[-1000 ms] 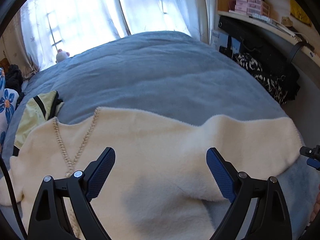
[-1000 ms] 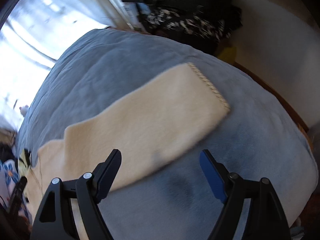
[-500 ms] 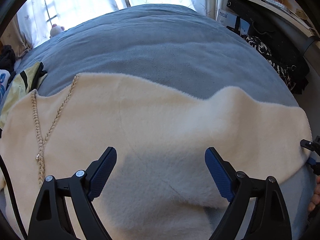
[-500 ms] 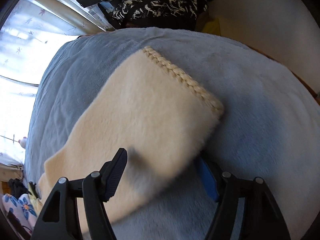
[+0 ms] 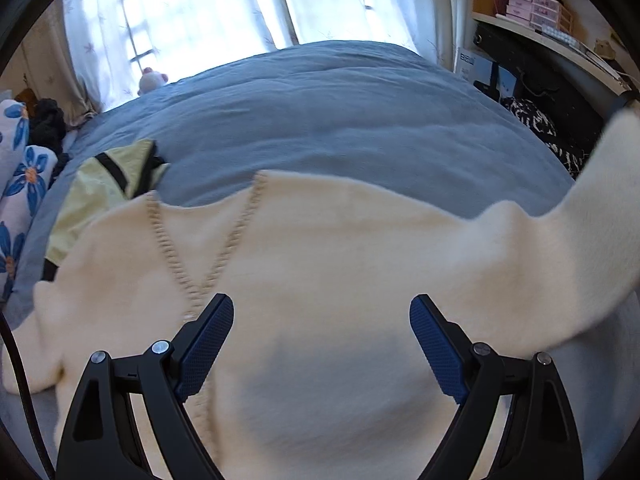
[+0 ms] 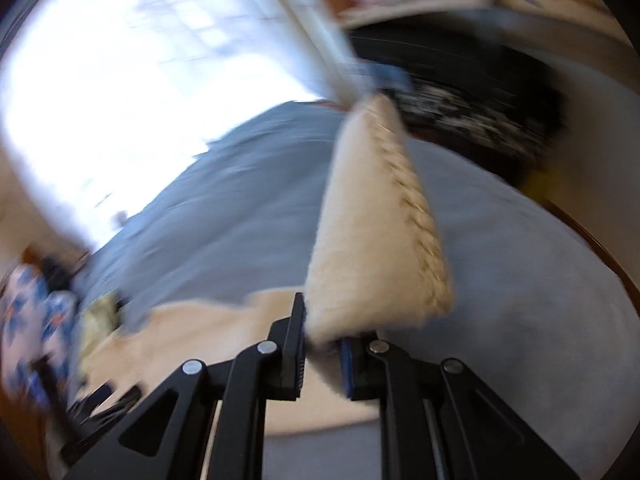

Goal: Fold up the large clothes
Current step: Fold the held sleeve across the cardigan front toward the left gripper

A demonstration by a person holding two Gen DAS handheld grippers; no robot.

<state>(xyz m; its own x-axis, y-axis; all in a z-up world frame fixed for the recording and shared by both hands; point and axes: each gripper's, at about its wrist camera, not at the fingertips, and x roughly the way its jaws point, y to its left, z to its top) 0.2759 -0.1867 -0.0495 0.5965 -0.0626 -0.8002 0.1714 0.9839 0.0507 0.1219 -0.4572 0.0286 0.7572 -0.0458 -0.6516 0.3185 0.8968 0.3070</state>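
Right wrist view: the right gripper [image 6: 322,354] is now clamped on the end of the cream sweater's sleeve [image 6: 372,220], its braided cuff trim standing up off the blue-grey bedspread [image 6: 520,280]. Half a second ago the same jaws stood wide apart with the sleeve lying flat between them; a second ago they were only approaching it. The pinch and lift suggest the first fold is under way, with the sleeve likely to be carried across the body of the garment.

Left wrist view confirms the change: the sweater [image 5: 320,248] lies spread on the bed, V-neck trim toward the left, while its right-hand sleeve, flat on the cover in the earlier frames, now rises out of the upper right edge of the picture. The left gripper [image 5: 322,342] hovers above the sweater's chest, fingers spread wide and holding nothing, as it has throughout.

Heavy motion blur smears the right wrist picture, so how much cloth sits between the pads cannot be judged, nor whether both layers of the sleeve are caught. The sweater's hem is hidden below the left gripper, and its other sleeve is cut off at the lower left. A yellow-green garment [image 5: 100,196] lies partly tucked under the sweater's shoulder.
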